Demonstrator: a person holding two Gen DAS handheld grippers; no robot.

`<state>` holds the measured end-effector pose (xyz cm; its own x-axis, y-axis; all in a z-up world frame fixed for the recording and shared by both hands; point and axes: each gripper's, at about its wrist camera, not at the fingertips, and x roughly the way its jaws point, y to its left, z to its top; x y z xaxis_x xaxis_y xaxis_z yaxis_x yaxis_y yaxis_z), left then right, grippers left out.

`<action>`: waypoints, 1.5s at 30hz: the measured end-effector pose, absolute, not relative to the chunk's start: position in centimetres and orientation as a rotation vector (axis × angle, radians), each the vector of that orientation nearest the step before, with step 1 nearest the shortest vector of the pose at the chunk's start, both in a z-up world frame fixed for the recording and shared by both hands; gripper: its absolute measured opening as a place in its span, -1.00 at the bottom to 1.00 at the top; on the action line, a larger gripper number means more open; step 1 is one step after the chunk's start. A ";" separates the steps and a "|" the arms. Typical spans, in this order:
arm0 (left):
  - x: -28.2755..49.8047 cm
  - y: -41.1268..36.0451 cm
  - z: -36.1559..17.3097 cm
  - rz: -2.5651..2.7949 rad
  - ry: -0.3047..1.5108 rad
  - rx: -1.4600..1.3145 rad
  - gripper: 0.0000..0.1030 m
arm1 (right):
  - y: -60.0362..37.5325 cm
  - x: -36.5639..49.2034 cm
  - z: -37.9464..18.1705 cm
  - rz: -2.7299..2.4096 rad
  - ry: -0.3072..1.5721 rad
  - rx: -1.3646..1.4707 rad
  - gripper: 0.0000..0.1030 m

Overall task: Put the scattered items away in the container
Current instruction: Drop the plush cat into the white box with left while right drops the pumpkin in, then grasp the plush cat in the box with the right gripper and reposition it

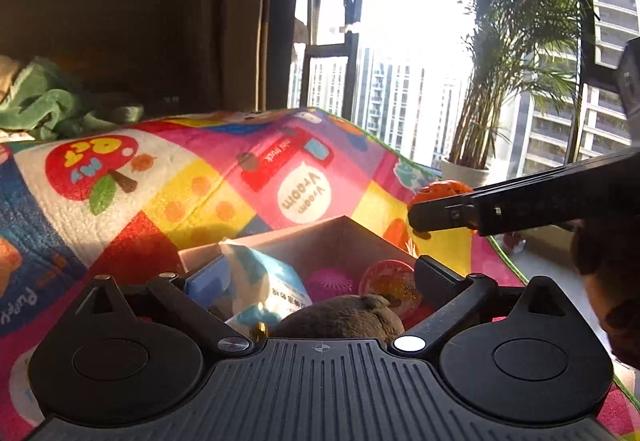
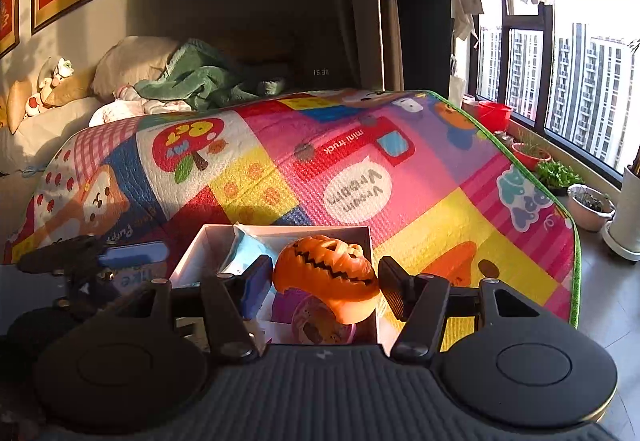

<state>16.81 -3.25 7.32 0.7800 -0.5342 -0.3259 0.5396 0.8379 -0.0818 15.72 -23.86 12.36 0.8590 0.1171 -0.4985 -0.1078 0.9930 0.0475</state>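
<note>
Lower centre, right view: my right gripper (image 2: 325, 287) pinches the pumpkin (image 2: 326, 281) above the box (image 2: 188, 255); next, release inside. Left gripper (image 1: 308, 285) spread, empty.

Right gripper (image 2: 324, 289): jaws clamped on an orange plastic jack-o'-lantern pumpkin (image 2: 326, 281)
Pumpkin: above a white cardboard box (image 2: 192, 253)
Box: on a colourful patchwork play mat (image 2: 420, 201), holding a blue-white packet (image 2: 248, 245)
Left gripper (image 2: 96, 257): beside the box
</note>
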 end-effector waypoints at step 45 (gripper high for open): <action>13.7 5.2 2.6 -0.457 0.493 -0.133 1.00 | -14.8 16.2 10.6 0.218 0.438 -0.442 0.24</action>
